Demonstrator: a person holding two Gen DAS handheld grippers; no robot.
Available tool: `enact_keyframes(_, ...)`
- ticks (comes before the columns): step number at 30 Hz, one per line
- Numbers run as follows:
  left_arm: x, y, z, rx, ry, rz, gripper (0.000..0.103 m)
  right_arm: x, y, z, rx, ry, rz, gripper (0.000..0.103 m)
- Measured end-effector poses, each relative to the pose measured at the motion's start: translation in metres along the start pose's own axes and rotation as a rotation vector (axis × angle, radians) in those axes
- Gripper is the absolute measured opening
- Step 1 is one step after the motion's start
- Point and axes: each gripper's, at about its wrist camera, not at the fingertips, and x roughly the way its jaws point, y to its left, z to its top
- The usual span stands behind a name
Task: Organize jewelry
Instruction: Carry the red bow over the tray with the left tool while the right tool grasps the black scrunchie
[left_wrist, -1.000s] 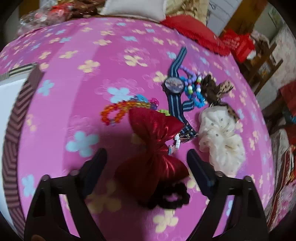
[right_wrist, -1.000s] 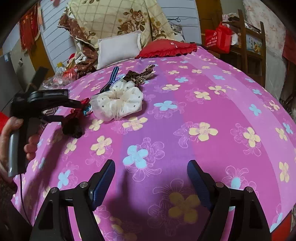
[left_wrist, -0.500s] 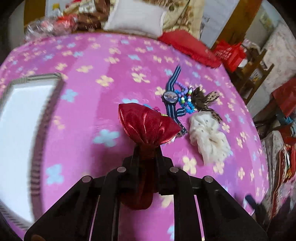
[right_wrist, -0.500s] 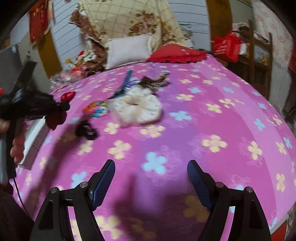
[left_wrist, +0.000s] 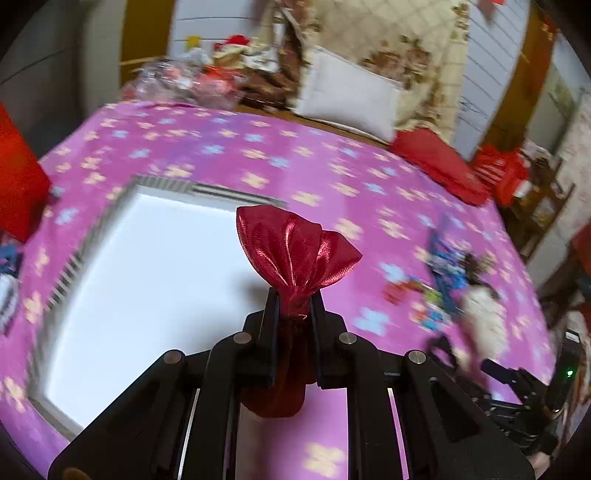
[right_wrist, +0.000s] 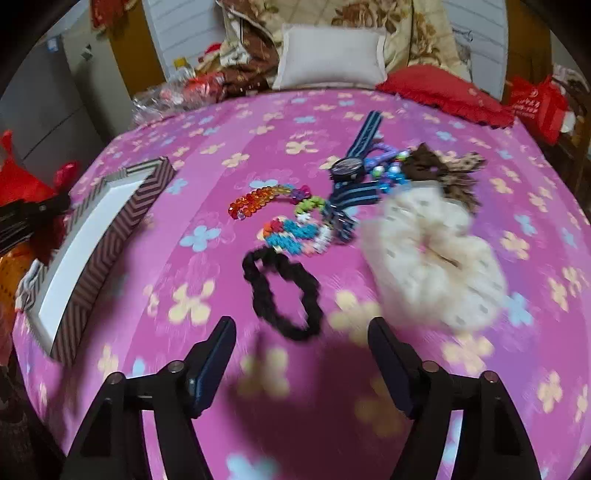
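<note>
My left gripper (left_wrist: 293, 301) is shut on a shiny red satin bow (left_wrist: 295, 251) and holds it above the white-lined box (left_wrist: 147, 266) with striped walls. The box also shows at the left in the right wrist view (right_wrist: 99, 236). My right gripper (right_wrist: 303, 354) is open and empty, just short of a black scrunchie (right_wrist: 284, 291). Beyond it lie a cream scrunchie (right_wrist: 432, 254), a bead bracelet (right_wrist: 255, 201), coloured bead strings (right_wrist: 295, 229), a blue-striped watch (right_wrist: 351, 170) and a brown leopard bow (right_wrist: 443, 166).
Everything lies on a pink flowered bedspread (right_wrist: 406, 122). A white pillow (right_wrist: 328, 55), a red cushion (right_wrist: 443, 92) and a cluttered pile stand at the far edge. A red bag (right_wrist: 535, 107) hangs at the far right.
My left gripper shut on the red bow, lifted it and carried it left over the box. My right gripper swung towards the jewelry pile and now faces the black scrunchie.
</note>
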Motion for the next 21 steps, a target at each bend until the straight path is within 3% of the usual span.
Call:
enact_keyframes(4,0.019,0.037,0.017,-0.028,0.013,0.026,0.013,0.024,0.013,0.006,-0.002,0.039,-0.048,0.056)
enact_keyframes(7,0.040,0.066,0.026,-0.082,0.050,0.029,0.013,0.028,0.025,0.012,-0.052,0.049,-0.094,0.038)
enact_keyframes(9,0.051,0.083,0.031,-0.115,0.076,0.028,0.013,0.028,0.031,0.016,-0.072,0.069,-0.094,0.010)
enact_keyframes(15,0.070,0.124,0.036,-0.220,0.109,0.043,0.013,0.007,0.063,0.026,-0.128,0.053,-0.107,0.008)
enact_keyframes(21,0.078,0.147,0.037,-0.295,0.124,-0.007,0.013,-0.013,0.137,0.066,-0.205,0.013,0.006,0.008)
